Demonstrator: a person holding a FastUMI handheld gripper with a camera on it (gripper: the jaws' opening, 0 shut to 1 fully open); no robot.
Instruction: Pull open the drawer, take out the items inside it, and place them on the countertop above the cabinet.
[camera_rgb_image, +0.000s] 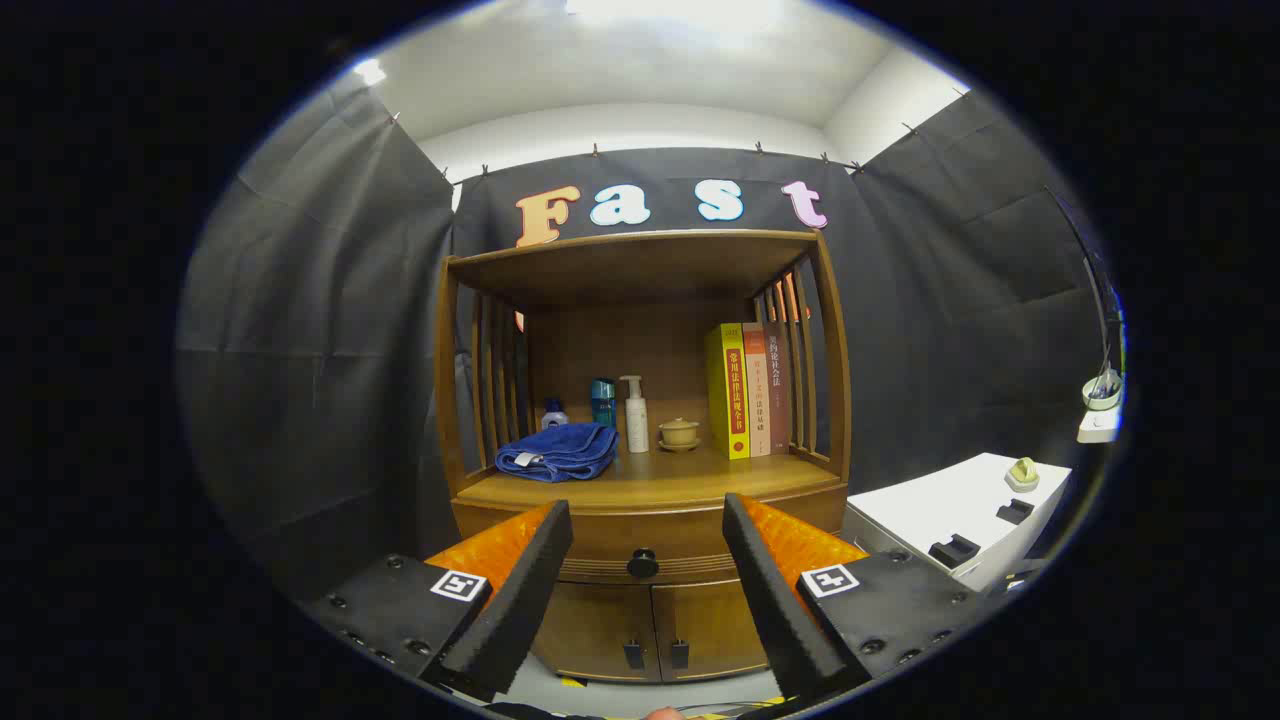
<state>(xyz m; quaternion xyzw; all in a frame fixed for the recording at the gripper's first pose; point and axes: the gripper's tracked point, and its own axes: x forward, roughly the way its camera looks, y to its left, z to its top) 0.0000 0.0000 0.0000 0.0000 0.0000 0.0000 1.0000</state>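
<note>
Hanging wide open and holding nothing, the gripper (645, 520) faces the wooden cabinet (640, 560) from a little way off. The risk is that the fingers close off-centre and slip from the small round knob (642, 563), or tug the drawer (650, 545) crooked so that it sticks. The drawer is shut, just under the countertop (650, 485), with its knob ahead of the fingers and midway between them.

Black cloth (310, 330) hangs all round the booth, clipped beneath a white ceiling (620, 70) with bright light overhead. A wooden cabinet (640, 400) stands against the back wall, a white table (960, 510) just beside it.
</note>
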